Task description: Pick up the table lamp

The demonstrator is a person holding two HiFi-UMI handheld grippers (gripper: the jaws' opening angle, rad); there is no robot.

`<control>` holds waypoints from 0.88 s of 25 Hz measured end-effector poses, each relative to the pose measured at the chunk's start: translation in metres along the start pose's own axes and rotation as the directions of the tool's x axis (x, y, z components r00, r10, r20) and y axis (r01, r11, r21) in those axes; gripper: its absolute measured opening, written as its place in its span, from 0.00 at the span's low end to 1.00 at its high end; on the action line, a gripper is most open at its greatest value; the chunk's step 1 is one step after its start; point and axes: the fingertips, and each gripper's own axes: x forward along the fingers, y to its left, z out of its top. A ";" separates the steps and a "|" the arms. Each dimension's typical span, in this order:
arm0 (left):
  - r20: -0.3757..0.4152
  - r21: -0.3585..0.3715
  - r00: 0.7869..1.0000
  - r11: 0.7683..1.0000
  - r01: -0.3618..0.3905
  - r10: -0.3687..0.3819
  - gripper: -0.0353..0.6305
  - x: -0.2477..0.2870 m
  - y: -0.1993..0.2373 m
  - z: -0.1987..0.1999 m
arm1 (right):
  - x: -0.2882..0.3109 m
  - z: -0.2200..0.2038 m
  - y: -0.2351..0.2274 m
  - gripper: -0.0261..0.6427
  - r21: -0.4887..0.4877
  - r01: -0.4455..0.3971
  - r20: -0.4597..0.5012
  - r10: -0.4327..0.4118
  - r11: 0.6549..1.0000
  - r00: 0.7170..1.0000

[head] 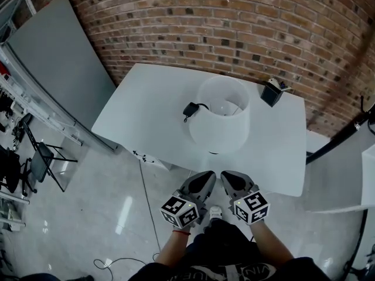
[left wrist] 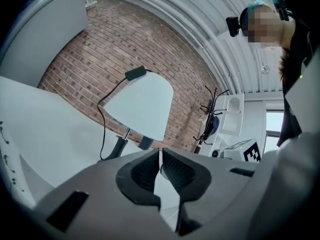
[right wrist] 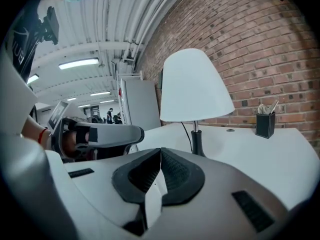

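1. Starting at the left, we find the left claw [head: 207, 175] clenched on nothing, its ribbed dark pads meeting in its own view [left wrist: 160, 156]. It hangs off the near edge of the white bench [head: 140, 92], not yet over it.
2. The table lamp [head: 220, 119] stands on the bench straight ahead of both claws, on a line running between them, so we judge neither hand nearer. Its long axis is upright: a slim dark stem [right wrist: 196, 141] rises from the base under a wide shade.
3. The shade [right wrist: 194, 86] is a smooth, matt white cone, narrower at its open top, and looks too broad for one claw. We think the stem is the graspable part, low down and level with the claws.
4. A black cord with a plug [head: 190, 109] lies on the bench just left of the shade.
5. The right claw [head: 226, 176] is likewise clenched and empty [right wrist: 160, 156], just beside its partner.
6. Further right, a small black pen holder [head: 271, 92] sits by the brick wall, well apart from the lamp.
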 end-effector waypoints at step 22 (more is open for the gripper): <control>0.110 -0.164 0.966 0.954 0.250 -0.234 0.24 0.069 0.026 0.010 | 0.038 -0.032 -0.053 0.04 0.016 -0.019 -0.109 0.021 1.000 0.994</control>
